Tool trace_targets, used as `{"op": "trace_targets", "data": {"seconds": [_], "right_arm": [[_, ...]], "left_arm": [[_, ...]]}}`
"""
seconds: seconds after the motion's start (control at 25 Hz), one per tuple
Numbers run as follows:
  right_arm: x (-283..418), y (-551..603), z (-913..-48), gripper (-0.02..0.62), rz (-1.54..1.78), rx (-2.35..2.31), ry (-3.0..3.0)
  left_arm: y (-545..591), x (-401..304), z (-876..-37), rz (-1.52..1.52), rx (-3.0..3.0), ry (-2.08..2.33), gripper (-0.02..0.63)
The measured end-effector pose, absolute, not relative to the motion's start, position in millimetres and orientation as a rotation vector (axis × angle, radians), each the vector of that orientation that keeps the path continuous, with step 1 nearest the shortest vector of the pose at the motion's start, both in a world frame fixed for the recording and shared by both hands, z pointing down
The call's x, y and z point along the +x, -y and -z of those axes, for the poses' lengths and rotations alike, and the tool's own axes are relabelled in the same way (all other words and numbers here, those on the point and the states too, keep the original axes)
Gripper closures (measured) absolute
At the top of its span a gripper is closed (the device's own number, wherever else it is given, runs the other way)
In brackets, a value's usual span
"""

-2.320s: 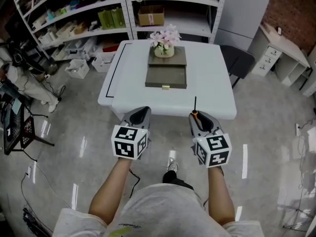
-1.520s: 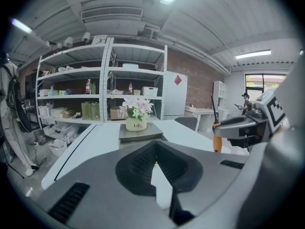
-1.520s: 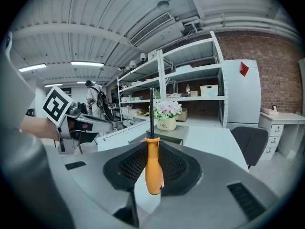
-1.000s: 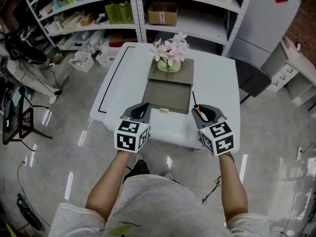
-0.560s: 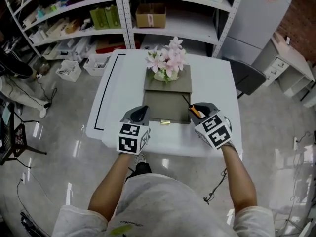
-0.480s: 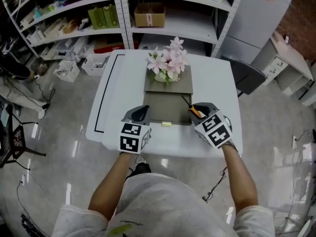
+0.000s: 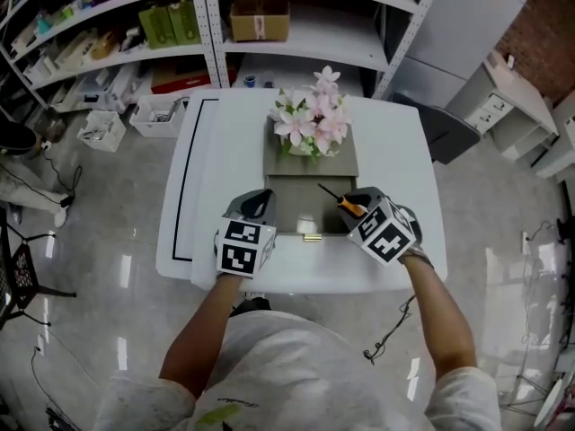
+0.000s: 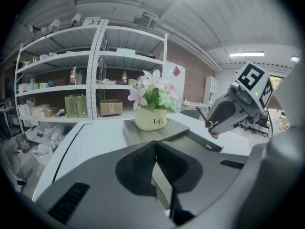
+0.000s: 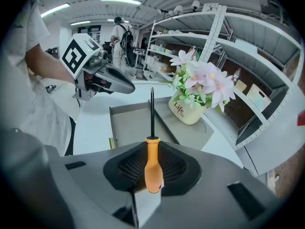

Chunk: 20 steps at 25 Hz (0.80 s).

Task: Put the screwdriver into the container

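Jaws of my left gripper (image 7: 259, 201) sit pressed together with nothing between them, idle at the nine o'clock edge of the container (image 7: 296, 210); that open grey tray lies on the white table (image 7: 400, 164), potted flowers (image 7: 314, 124) at its twelve o'clock; my right gripper (image 7: 358, 205), at the tray's three o'clock edge, clamps the screwdriver (image 7: 340, 201) by its orange handle, shaft aimed toward ten o'clock over the tray; I judge the carry nearly done; next comes lowering it inside the walls, then letting go.
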State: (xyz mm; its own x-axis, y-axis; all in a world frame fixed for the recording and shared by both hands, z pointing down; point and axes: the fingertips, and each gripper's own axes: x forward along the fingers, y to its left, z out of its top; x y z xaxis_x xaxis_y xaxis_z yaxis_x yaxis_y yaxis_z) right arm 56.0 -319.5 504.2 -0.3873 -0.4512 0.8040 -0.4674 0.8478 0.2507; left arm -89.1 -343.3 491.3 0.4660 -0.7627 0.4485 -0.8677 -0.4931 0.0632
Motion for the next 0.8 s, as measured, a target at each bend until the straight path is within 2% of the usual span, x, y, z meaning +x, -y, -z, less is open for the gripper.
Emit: {"op": "trace_targets", "data": {"seconds": [0.8], "right_arm": [[31, 336, -580, 0.52, -0.014, 0.365, 1.716]], "left_arm": [[374, -108, -526, -0.553, 2.45, 1.253, 0.601]]}}
